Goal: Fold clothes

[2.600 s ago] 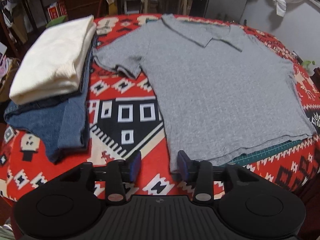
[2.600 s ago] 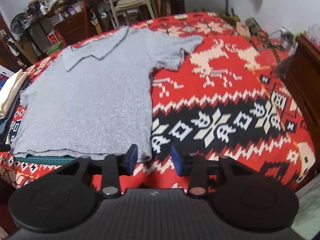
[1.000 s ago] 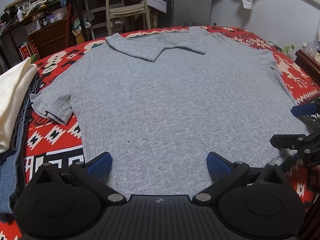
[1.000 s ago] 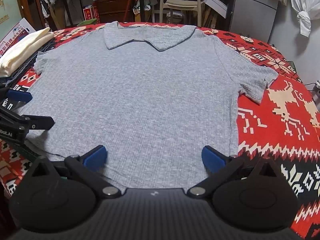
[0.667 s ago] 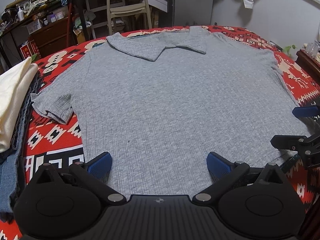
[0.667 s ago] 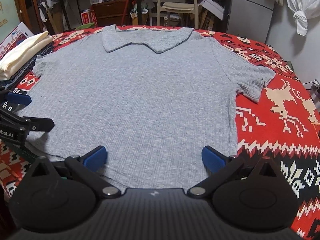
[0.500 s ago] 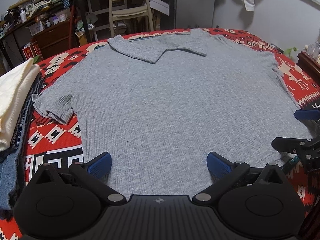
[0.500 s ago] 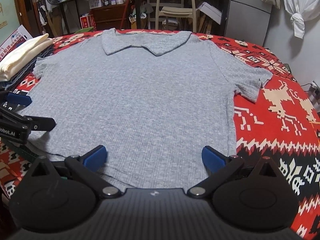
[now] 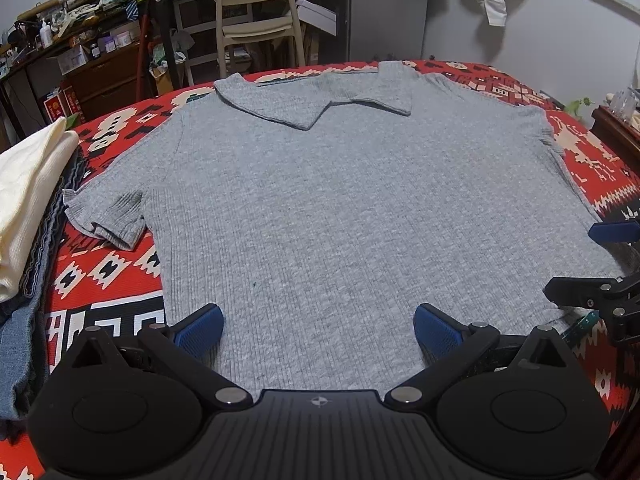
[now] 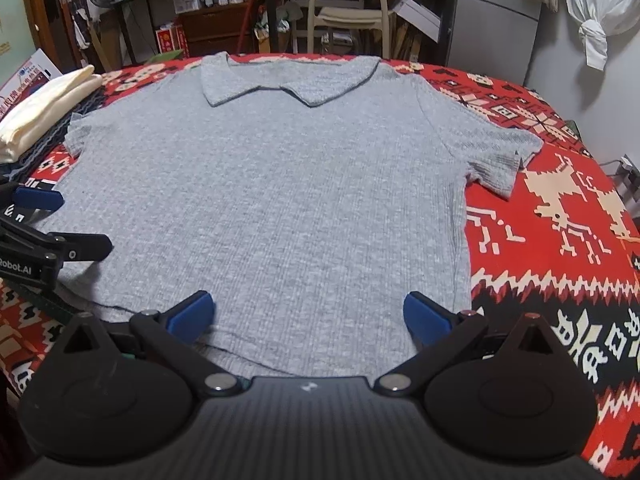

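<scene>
The grey shirt (image 9: 340, 220)'s near hem is hidden behind both claws.

Ahead of left gripper (image 9: 318, 330): the flat grey polo shirt (image 9: 340, 216) lay open, nothing standing on it.
Left of it: a stack of folded clothes (image 9: 24, 216) rose close beside the shirt's sleeve.
Right of it: right gripper (image 10: 306, 314) hovered over the same hem, near.
Right of right gripper: bare red patterned cloth (image 10: 560, 220).
Far edge: a chair (image 10: 346, 4) and cluttered shelves stood beyond.

Grey ribbed polo shirt (image 9: 352, 216) spread flat and unfolded on red patterned cloth (image 9: 108, 280), collar at far edge, hem at near edge
</scene>
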`<state>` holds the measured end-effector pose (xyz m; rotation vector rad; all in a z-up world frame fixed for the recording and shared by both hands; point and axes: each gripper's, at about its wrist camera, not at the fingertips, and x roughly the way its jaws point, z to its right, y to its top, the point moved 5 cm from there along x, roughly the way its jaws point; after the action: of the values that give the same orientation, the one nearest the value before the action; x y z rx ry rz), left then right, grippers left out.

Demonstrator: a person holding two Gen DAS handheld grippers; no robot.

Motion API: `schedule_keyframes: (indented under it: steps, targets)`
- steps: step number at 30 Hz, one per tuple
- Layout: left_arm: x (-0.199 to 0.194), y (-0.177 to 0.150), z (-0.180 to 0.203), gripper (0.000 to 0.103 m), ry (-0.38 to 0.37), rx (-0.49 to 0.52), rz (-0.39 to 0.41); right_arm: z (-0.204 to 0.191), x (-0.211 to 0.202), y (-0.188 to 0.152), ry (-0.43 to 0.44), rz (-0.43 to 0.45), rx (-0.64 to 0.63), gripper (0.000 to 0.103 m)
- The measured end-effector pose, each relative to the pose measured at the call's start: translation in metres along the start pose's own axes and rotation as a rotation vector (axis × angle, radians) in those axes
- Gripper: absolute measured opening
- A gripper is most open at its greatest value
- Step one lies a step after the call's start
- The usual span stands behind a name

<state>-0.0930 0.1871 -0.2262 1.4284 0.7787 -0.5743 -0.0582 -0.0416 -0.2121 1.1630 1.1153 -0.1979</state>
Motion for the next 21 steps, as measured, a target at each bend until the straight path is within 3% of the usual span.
schedule_keyframes:
  steps: [6, 11, 15, 21]
  targets:
    - [-0.001, -0.001, 0.0, 0.102, -0.025, 0.033, 0.027, 0.003, -0.004, -0.005, 0.038, 0.047, -0.001, 0.103]
    - [-0.009, -0.001, 0.002, 0.089, -0.073, 0.064, 0.044, 0.012, -0.01, -0.004, 0.113, 0.065, 0.045, 0.103]
    - [-0.018, 0.002, 0.008, 0.086, -0.102, 0.114, 0.079, 0.016, -0.01, 0.0, 0.097, 0.051, 0.057, 0.103]
    - [-0.031, 0.006, 0.019, 0.071, -0.138, 0.228, 0.116, 0.018, -0.027, 0.014, 0.077, 0.116, 0.023, 0.097]
